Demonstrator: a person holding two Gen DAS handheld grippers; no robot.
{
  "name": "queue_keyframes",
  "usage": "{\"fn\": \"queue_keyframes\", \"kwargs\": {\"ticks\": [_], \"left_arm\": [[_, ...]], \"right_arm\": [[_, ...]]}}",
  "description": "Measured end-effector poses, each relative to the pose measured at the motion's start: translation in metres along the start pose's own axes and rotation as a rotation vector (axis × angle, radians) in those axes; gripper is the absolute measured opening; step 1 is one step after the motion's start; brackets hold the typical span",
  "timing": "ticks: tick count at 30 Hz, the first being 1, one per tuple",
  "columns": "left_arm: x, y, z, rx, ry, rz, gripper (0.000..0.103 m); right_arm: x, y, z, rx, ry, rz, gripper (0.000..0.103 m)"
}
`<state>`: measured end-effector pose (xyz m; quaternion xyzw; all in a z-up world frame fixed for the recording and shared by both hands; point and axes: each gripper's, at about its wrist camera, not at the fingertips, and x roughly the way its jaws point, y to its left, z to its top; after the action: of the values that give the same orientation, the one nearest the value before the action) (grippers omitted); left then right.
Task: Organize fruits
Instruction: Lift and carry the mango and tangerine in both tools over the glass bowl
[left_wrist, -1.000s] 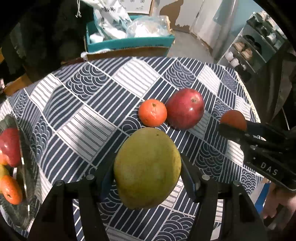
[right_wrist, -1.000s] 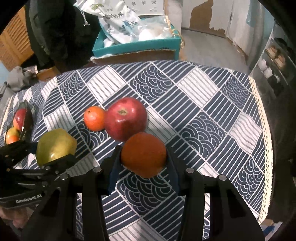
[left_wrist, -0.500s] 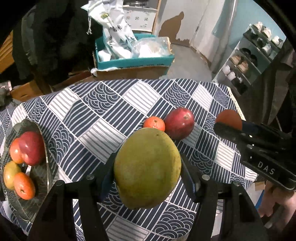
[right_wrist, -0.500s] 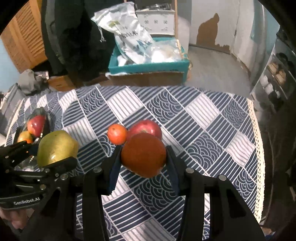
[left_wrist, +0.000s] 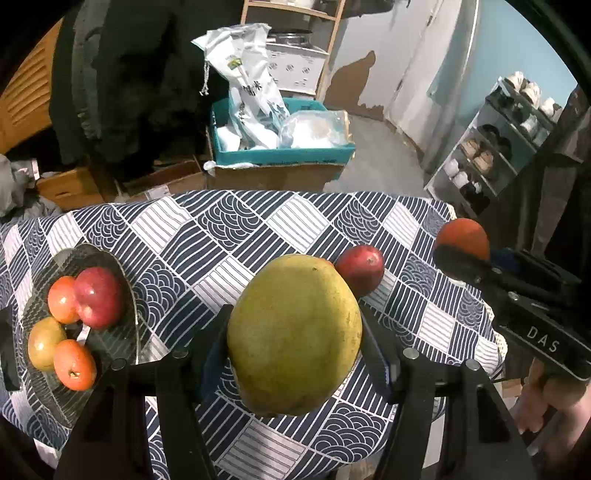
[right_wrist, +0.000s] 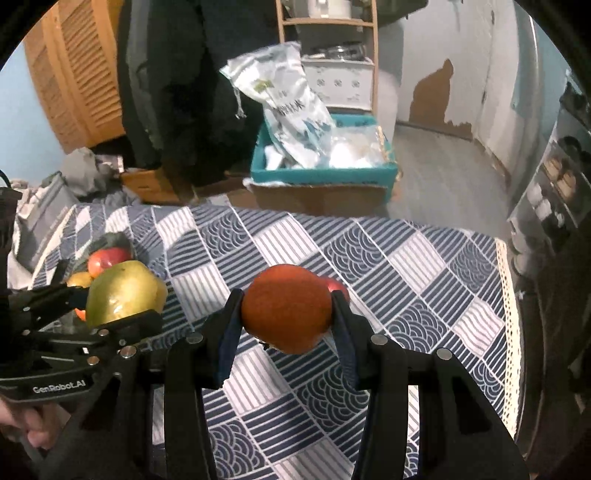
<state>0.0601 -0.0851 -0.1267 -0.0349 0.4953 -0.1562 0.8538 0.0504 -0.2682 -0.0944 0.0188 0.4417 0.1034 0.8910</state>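
Note:
My left gripper is shut on a large green-yellow mango, held well above the table; it also shows in the right wrist view. My right gripper is shut on an orange fruit, also held high, seen at the right of the left wrist view. A red apple lies on the patterned tablecloth; in the right wrist view only its edge shows behind the orange. A glass bowl at the left holds several fruits, among them a red apple.
Beyond the table stands a teal box with plastic bags on a cardboard carton. A shoe rack is at the right. The table's lace edge runs down the right side. A dark coat hangs behind.
Both grippers have risen and pulled back with their fruits; the table looks smaller and farther. The small orange beside the red apple is now hidden behind the mango. The bowl has come fully into view.

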Motion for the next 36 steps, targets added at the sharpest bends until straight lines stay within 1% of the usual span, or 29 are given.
{"fn": "queue_keyframes", "kwargs": {"ticks": [8,14,27,36], "left_arm": [[-0.025,0.013,-0.002,-0.020,-0.035,0.003,0.066],[-0.038,0.024,-0.002,-0.042,-0.054,0.009,0.066],[-0.052,0.057,-0.010,-0.099,-0.072,0.038,0.066],[-0.058,0.089,-0.017,-0.144,-0.082,0.086,0.066]], "right_arm": [[-0.017,0.020,0.009,-0.035,-0.046,0.037,0.046],[-0.023,0.032,0.012,-0.053,-0.060,0.061,0.046],[-0.012,0.072,0.023,-0.102,-0.049,0.114,0.046],[0.004,0.104,0.029,-0.143,-0.027,0.146,0.046]]}}
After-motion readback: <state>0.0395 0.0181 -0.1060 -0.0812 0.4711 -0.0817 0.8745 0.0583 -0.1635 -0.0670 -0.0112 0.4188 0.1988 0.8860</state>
